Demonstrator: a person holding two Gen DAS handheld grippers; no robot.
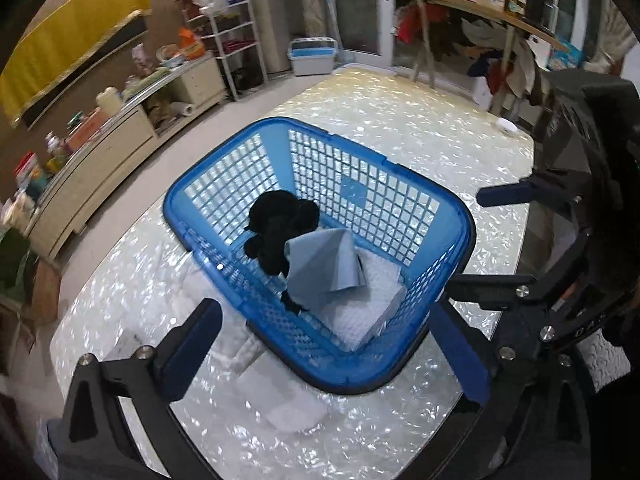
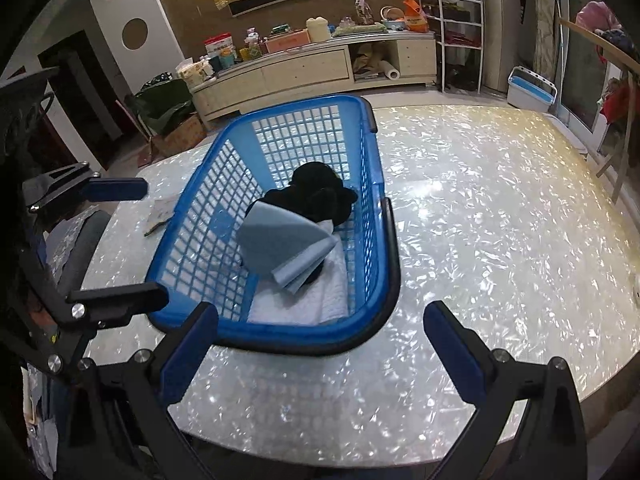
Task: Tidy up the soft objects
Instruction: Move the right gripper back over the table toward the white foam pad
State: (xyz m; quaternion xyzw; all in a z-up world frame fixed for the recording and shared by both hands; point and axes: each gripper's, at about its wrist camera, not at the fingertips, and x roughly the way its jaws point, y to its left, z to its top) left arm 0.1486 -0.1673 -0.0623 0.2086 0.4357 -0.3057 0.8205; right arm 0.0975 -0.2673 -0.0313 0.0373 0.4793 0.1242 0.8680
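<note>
A blue plastic laundry basket (image 1: 420, 216) (image 2: 372, 208) stands on the shiny pearl-patterned table (image 1: 400, 96) (image 2: 500, 220). Inside it lie a black fluffy item (image 1: 276, 228) (image 2: 320, 192), a folded light-blue cloth (image 1: 324, 268) (image 2: 280, 244) partly over it, and a white quilted towel (image 1: 376, 304) (image 2: 312, 300) underneath. My left gripper (image 1: 326, 342) (image 2: 120, 242) hangs open above the basket's near corner, with nothing held. My right gripper (image 2: 320, 350) (image 1: 500, 240) is open too, just short of the basket's near rim, and empty.
A flat scrap of paper (image 2: 160, 216) lies on the table left of the basket. A small white round thing (image 1: 506, 125) sits near the far table edge. Beyond the table are a low cabinet (image 2: 304, 68), a wire rack (image 2: 460, 36) and a blue-white bin (image 2: 530, 88).
</note>
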